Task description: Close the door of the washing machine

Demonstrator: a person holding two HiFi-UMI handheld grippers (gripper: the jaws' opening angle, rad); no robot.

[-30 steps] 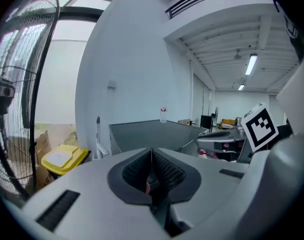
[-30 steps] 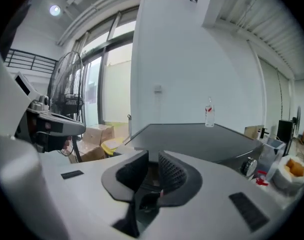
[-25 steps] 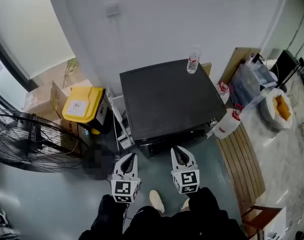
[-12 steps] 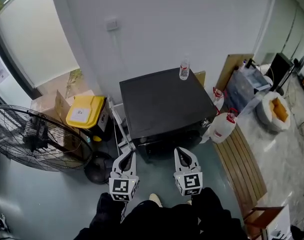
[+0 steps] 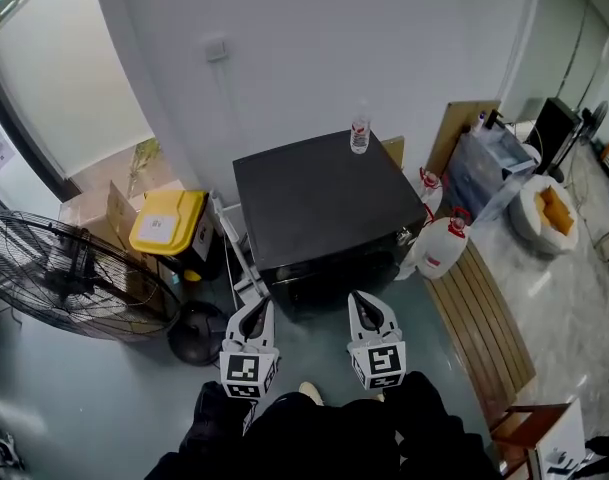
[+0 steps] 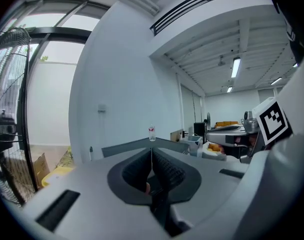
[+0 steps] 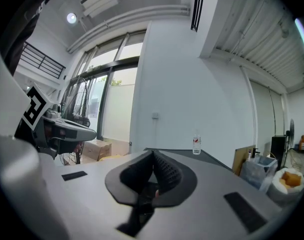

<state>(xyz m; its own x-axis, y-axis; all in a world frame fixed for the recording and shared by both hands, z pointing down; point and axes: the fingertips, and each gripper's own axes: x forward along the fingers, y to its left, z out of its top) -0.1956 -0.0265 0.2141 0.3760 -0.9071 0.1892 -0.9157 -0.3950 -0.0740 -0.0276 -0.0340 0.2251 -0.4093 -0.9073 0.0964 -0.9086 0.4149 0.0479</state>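
The washing machine (image 5: 324,203) is a black box against the white wall, with its dark front (image 5: 334,276) facing me. From this steep angle no door stands out from that front. My left gripper (image 5: 258,313) and right gripper (image 5: 363,303) hover side by side just short of the front, clear of it. Both point at the machine. In the left gripper view the jaws (image 6: 151,152) meet with nothing between them. The right gripper's jaws (image 7: 152,155) are likewise pressed together and empty. Past each set of jaws I see the machine's flat top.
A water bottle (image 5: 360,133) stands on the machine's far edge. A yellow-lidded bin (image 5: 167,223) and a big floor fan (image 5: 64,278) are at the left. White jugs (image 5: 439,248), a slatted wooden board (image 5: 489,318) and bags (image 5: 549,213) are at the right.
Both grippers have risen a little and sit slightly further back from the machine's front. The head view has swung, so more of the fan shows at the left.
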